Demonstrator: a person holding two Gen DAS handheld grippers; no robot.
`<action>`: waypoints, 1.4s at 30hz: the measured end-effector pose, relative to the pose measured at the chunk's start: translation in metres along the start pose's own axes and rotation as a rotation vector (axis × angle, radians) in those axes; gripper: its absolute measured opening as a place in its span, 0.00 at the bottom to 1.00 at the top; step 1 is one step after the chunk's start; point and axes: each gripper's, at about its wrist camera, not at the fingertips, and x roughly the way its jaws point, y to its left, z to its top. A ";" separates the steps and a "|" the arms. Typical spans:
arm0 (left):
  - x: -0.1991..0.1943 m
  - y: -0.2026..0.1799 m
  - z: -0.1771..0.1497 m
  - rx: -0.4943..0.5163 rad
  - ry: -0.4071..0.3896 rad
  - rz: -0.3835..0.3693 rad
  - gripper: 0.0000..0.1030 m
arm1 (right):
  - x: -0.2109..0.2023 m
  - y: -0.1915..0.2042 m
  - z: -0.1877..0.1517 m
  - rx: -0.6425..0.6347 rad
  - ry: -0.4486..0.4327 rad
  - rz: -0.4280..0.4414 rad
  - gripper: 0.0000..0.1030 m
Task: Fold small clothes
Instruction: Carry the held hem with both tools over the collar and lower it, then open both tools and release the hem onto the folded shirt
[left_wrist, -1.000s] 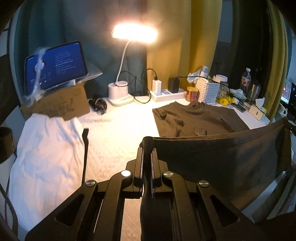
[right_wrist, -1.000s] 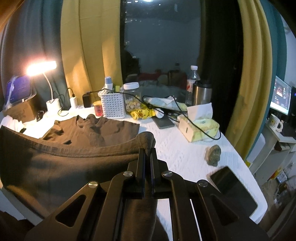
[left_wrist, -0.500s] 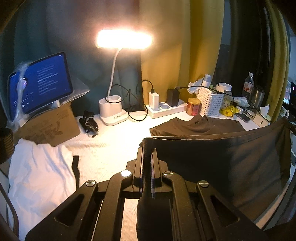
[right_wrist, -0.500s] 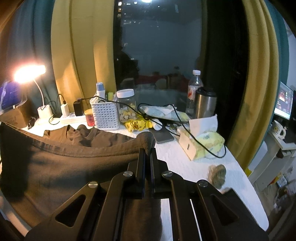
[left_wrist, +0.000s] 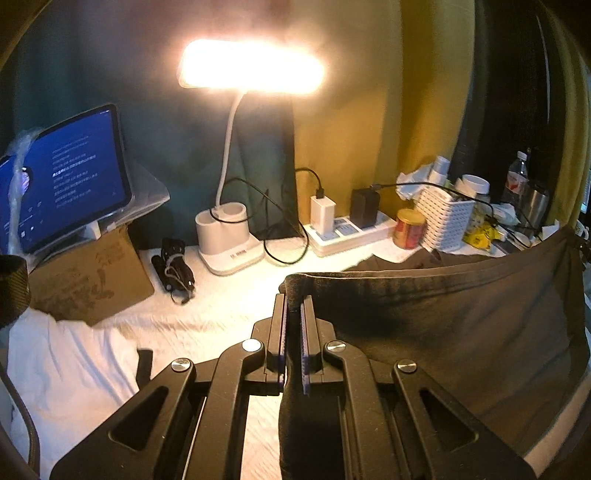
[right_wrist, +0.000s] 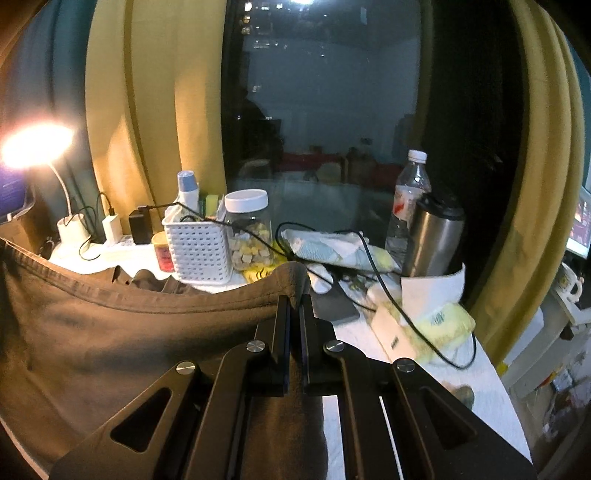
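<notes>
Left claw (left_wrist: 293, 306) and right claw (right_wrist: 294, 304) are each pinching a corner of the brown shirt (left_wrist: 461, 325), holding its hem stretched above the bench (left_wrist: 229, 295).

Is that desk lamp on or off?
On. The desk lamp has a head glowing bright, casting warm light over the white table cover beneath it.

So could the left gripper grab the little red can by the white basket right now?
Probably not. The left gripper is shut on a corner of the brown shirt, so it has no free jaws. The red can also stands beyond the raised shirt edge, beside the white basket.
</notes>
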 end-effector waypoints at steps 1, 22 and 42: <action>0.004 0.002 0.003 0.000 -0.003 0.002 0.04 | 0.004 0.001 0.003 -0.003 -0.001 -0.001 0.05; 0.091 0.017 0.043 0.008 -0.009 0.022 0.04 | 0.115 0.015 0.039 -0.069 0.021 -0.029 0.05; 0.138 0.023 0.021 -0.049 0.137 0.075 0.06 | 0.156 0.024 0.008 -0.074 0.155 -0.073 0.40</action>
